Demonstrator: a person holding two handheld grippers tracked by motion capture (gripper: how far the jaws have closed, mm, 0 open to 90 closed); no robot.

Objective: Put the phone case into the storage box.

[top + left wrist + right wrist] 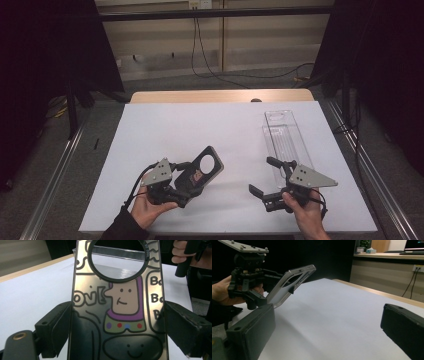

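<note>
My left gripper is shut on a phone case and holds it tilted up off the white sheet at the front left. In the left gripper view the case is glossy, with a cartoon figure, lettering and a round camera hole, and both jaws clamp its long edges. In the right gripper view the same case juts up from the left gripper. My right gripper is open at the front right, its jaws wide apart with nothing between them.
A clear plastic tray lies lengthwise on the right of the white sheet, just beyond my right gripper. The wooden table edge runs along the back. Cables hang down the wall behind.
</note>
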